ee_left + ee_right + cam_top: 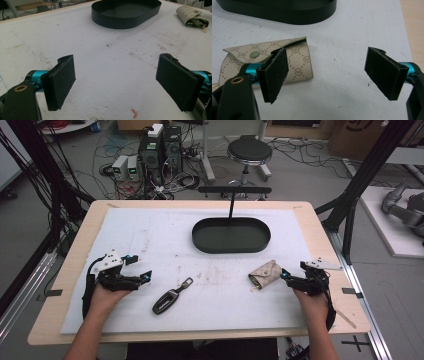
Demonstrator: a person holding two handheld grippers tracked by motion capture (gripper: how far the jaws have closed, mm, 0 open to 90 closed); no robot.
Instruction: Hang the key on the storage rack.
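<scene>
On the worktop (70, 265), white foam sheet over a wood top, both tools are at the near edge, one per hand.

Left tool (140, 268): near-left, jaws spread wide, nothing between them. Its own view has bare foam between the pads (61, 82), with the black oval tray (125, 15) ahead and the key pouch (191, 16) far off at upper right. The car key fob (170, 297) lies just to the right of this tool in the high view, apart from it, black body with a grey loop end pointing up and right.

Right tool (286, 274): near-right, jaws also wide, gripping nothing. The key pouch (265, 274) sits just left of its tips in the high view. In the right gripper view the pouch (294, 62) is beige, monogram print, flap snapped shut, lying flat on the foam. The left pad (274, 75) overlaps the pouch's right part in the picture; can't tell whether it touches. The right pad stands over bare foam, well clear of the pouch.

Tray (200, 240): centre-far on the foam, empty inside, thin black post with a crossbar rising at its back rim. Pouch and fob are both outside it, on the near side.
</scene>
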